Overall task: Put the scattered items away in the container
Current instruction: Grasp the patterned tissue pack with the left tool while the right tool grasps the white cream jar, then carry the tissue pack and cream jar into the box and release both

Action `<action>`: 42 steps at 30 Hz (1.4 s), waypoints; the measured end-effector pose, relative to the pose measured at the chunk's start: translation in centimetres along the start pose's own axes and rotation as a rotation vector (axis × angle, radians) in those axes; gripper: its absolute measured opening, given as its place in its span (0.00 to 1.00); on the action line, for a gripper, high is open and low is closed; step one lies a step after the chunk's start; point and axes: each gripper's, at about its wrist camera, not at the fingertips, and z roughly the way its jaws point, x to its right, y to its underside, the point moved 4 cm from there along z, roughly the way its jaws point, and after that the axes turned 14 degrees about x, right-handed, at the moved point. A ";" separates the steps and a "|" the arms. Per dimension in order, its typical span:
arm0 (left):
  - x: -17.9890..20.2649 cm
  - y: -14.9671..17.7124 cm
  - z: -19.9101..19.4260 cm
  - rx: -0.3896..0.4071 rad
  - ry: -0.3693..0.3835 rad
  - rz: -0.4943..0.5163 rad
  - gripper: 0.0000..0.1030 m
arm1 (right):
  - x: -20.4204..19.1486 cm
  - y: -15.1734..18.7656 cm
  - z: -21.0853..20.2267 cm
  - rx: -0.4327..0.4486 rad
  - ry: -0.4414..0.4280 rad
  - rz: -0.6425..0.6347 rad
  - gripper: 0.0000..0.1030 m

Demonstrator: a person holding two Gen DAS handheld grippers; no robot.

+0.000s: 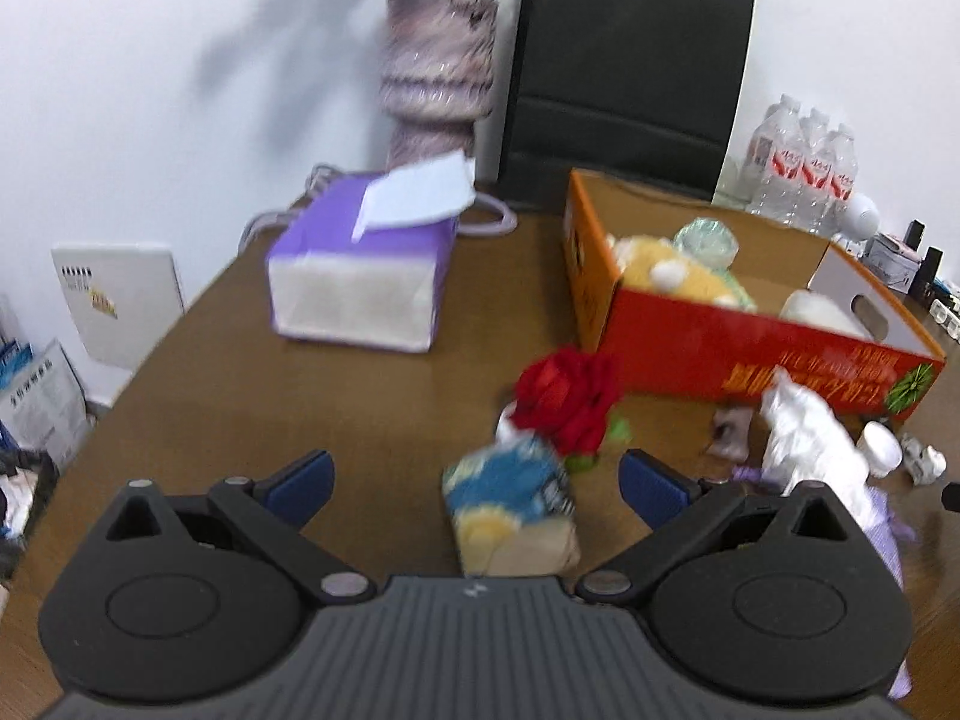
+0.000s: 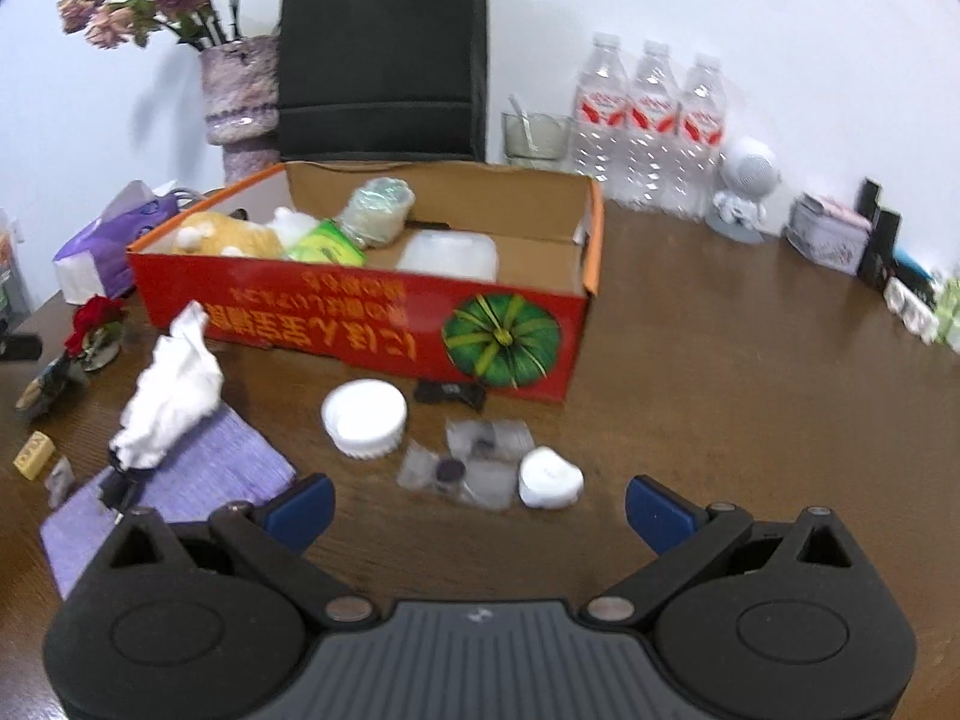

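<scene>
Left gripper spread around blue-yellow packet, right gripper spread wide

Jar lid lies before the box.

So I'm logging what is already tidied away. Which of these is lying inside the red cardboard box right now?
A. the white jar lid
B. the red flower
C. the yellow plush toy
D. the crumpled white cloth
C: the yellow plush toy lies inside the red cardboard box, while the lid, flower and cloth are on the table outside it.
</scene>
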 end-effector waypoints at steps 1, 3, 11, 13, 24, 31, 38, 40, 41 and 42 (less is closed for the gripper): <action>-0.1 0.3 0.0 0.006 -0.006 -0.002 1.00 | 0.2 0.5 0.0 0.004 0.007 0.010 1.00; -0.2 0.9 -0.3 0.033 -0.030 -0.007 1.00 | 0.4 1.3 0.2 0.007 0.021 0.023 1.00; 0.8 1.7 0.4 0.044 -0.040 -0.006 1.00 | 0.1 1.6 1.2 0.041 0.049 0.038 1.00; 0.7 1.8 0.6 0.043 -0.052 -0.014 1.00 | 0.6 1.4 1.4 0.052 0.055 0.060 1.00; 0.8 1.9 1.3 0.035 -0.098 -0.001 0.96 | 4.6 1.3 2.1 0.058 0.114 0.135 0.78; 1.1 2.0 1.2 0.050 -0.087 -0.003 0.43 | 4.0 1.3 2.8 0.070 0.107 0.076 0.41; 0.7 1.9 0.2 0.086 -0.092 -0.040 0.24 | 3.3 1.4 1.8 0.089 0.096 0.042 0.26; 0.6 1.9 0.0 0.096 -0.095 -0.046 0.22 | 3.2 1.3 1.4 0.109 0.103 0.035 0.26; 0.6 1.9 -0.1 0.102 -0.096 -0.047 0.22 | 3.1 1.3 1.2 0.116 0.104 0.033 0.26; 0.6 1.9 -0.3 0.110 -0.097 -0.047 0.22 | 3.1 1.3 1.1 0.122 0.103 0.033 0.26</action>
